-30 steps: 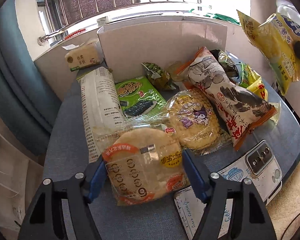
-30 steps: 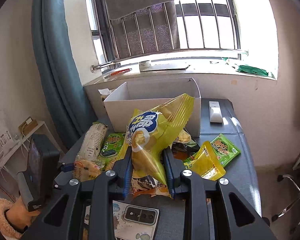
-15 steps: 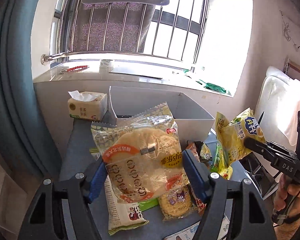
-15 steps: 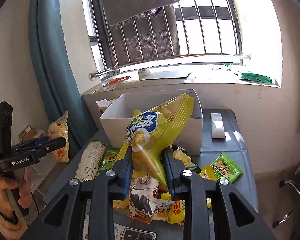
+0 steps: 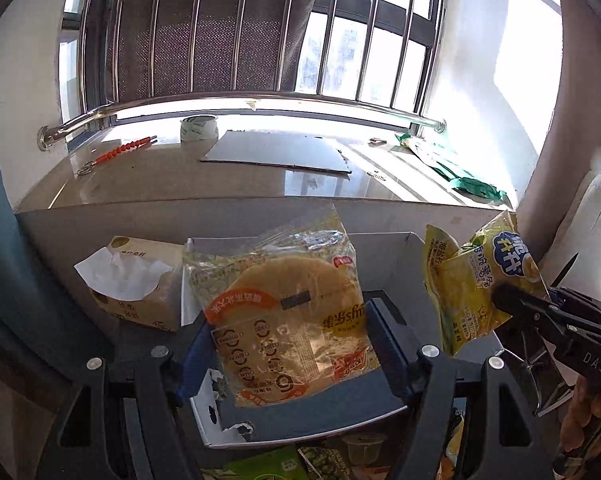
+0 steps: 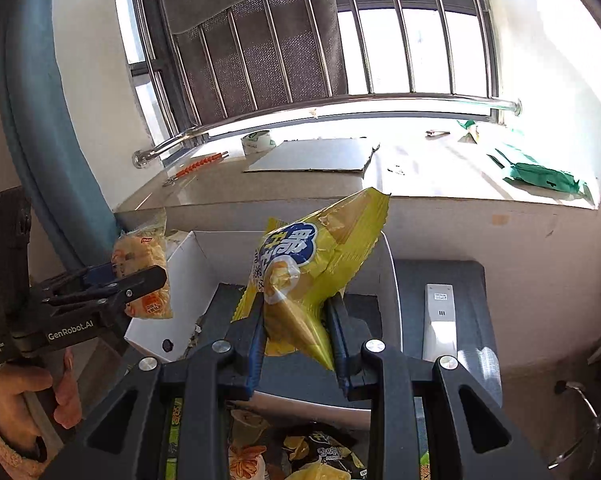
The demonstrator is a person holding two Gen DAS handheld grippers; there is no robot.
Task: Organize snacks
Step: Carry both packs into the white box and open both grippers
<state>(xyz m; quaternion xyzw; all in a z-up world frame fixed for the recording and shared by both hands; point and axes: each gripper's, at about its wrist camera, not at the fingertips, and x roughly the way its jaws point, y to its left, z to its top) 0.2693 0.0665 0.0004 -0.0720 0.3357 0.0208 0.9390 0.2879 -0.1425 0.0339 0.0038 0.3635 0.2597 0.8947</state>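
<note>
My left gripper (image 5: 288, 344) is shut on a clear packet of round flat bread (image 5: 288, 308) with an orange label, holding it above the white cardboard box (image 5: 380, 240). My right gripper (image 6: 296, 332) is shut on the lower end of a yellow chip bag (image 6: 308, 268), which hangs over the same white box (image 6: 184, 268). Each view catches the other tool. At the right of the left wrist view, the right gripper (image 5: 504, 300) carries the chip bag (image 5: 476, 288). At the left of the right wrist view, the left gripper (image 6: 152, 276) carries the bread packet (image 6: 140, 256).
A tissue box (image 5: 136, 292) stands left of the white box. A white remote (image 6: 438, 320) lies on the grey table (image 6: 476, 320) to its right. Several loose snack packets (image 6: 300, 452) lie below the grippers. The windowsill behind holds a tape roll (image 5: 198, 128) and a cardboard sheet (image 5: 276, 152).
Both grippers rose from the pile of snacks and travelled toward the window. The bread packet left the table, and both packets now hang over the white box.
</note>
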